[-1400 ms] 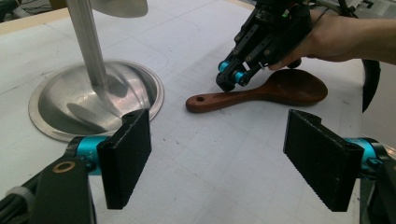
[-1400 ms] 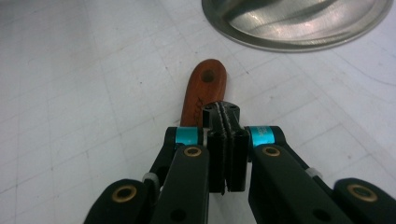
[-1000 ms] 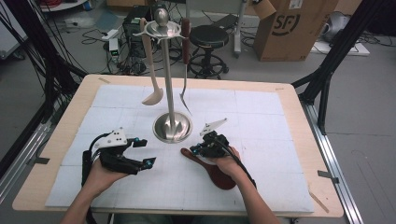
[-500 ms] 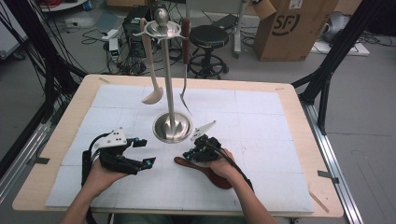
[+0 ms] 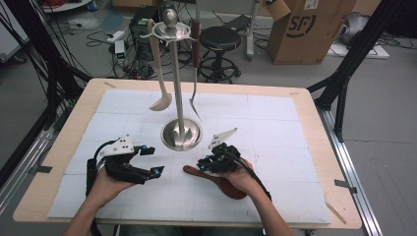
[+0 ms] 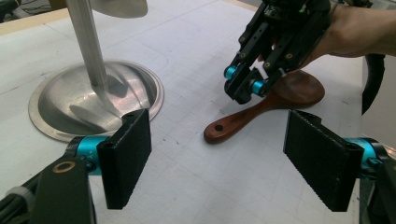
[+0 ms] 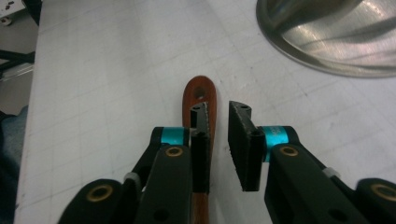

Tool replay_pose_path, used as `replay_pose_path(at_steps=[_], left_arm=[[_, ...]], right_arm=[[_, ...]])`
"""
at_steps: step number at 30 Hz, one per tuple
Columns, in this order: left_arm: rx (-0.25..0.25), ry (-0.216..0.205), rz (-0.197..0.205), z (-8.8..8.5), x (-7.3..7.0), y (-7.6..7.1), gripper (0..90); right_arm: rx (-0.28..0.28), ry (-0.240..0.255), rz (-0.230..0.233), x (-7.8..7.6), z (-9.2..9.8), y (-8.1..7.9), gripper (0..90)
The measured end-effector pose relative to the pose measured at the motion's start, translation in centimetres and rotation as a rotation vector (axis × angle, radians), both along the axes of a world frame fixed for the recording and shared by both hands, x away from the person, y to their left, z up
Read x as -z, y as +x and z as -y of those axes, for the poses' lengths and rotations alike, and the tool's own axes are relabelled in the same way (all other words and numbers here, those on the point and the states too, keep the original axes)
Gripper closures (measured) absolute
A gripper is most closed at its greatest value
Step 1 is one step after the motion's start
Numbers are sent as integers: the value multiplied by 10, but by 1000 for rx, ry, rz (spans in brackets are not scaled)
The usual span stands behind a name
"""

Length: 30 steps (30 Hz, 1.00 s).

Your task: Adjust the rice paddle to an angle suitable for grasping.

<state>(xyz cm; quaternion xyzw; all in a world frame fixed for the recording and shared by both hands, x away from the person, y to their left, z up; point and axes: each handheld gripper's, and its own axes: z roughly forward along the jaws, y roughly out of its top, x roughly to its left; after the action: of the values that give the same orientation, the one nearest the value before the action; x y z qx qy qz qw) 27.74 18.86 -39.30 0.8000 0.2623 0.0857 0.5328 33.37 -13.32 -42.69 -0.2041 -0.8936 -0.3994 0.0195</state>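
The dark reddish-brown wooden spoon [image 5: 216, 178] lies flat near the table's front edge, handle pointing left toward the steel stand's round base [image 5: 181, 133]. The right gripper [image 7: 217, 122] sits over the handle, along its length; its jaws have just been opening slightly, the handle under the left one, ungripped. The left gripper [image 6: 224, 161] rests farther left, jaws wide and empty.

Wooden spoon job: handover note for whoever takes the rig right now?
Right gripper: over the wooden spoon's handle, jaws just been opening, a narrow gap between them, handle under the left jaw, not clamped.
Left gripper: jaws wide open, nothing between them, low over the mat beside the stand's base.
Spoon: flat on the mat in front of the stand, hole end toward the left gripper.
Stand: a light ladle and a fork hang from its top.
Done: those two hung, as it looks.
Left: probably grip the spoon's handle, lift it and hang it by the hole.
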Motion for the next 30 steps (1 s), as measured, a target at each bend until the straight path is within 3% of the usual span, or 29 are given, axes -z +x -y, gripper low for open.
replay_pose_path(at_steps=[6, 14, 22, 30], left_arm=[[-2, -2, 0, 0, 0, 0, 241], [-3, -1, 2, 0, 0, 0, 241], [0, 2, 2, 1, 1, 0, 241], [3, 0, 7, 1, 1, 0, 240]], right_arm=[[11, -15, -3, 0, 11, -10, 729], [7, -56, 6, 9, 12, -19, 694], [-16, -117, 27, 12, 10, -25, 727], [-9, -133, 65, 13, 9, -28, 769]])
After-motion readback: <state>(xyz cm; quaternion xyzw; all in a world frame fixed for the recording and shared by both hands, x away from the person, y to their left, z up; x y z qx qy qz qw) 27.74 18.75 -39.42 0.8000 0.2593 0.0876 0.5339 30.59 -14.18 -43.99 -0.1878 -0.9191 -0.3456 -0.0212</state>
